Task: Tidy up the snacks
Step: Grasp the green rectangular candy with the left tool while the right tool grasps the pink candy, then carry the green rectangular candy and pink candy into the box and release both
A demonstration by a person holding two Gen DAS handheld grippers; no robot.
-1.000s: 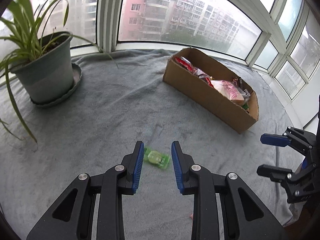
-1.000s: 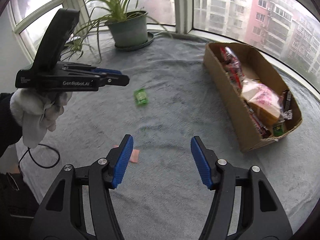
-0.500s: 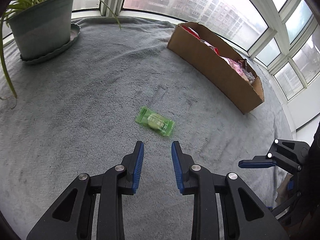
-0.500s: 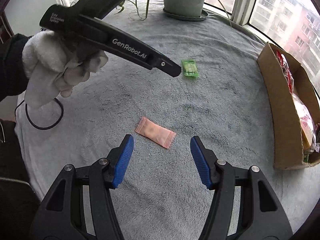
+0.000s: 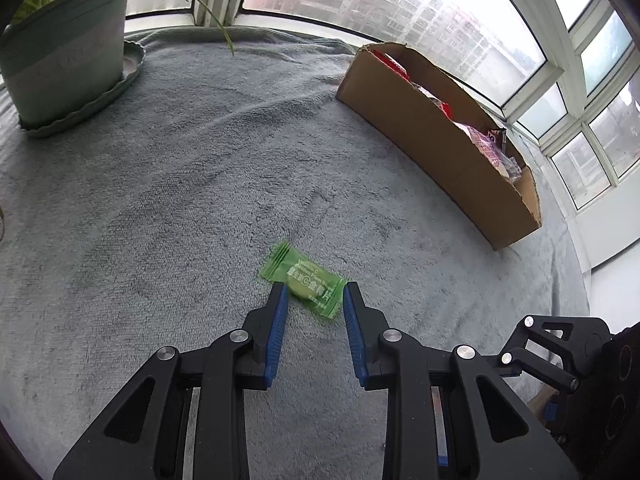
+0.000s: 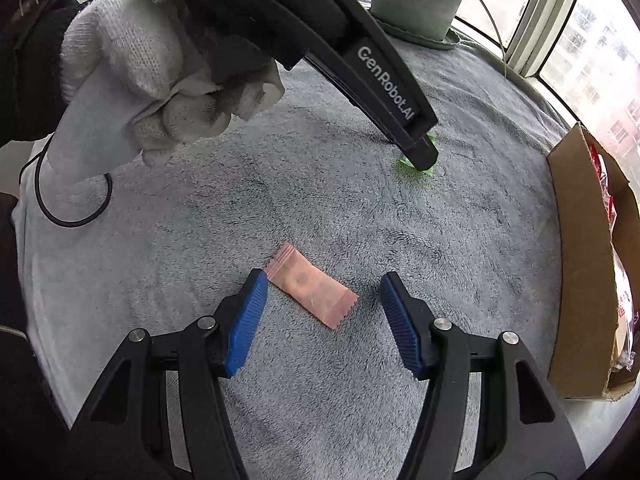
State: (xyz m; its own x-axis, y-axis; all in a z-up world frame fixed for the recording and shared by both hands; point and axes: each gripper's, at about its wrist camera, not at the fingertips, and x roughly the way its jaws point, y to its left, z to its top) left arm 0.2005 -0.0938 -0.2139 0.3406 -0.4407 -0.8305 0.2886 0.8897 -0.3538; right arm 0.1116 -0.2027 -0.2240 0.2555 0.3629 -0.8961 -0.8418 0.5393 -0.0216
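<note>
Jaws straddling green candy (image 5: 307, 283), lying diagonally

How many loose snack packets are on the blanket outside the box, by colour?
Green packet: 1
Pink packet: 1
Total: 2 loose on the grey blanket. The packets inside the cardboard box are not counted; they overlap too much to tally.

Black tongs (image 6: 320, 280) with ribbed blue pads, silver screws, white knit glove (image 6: 132, 76), dark sleeve.
</note>
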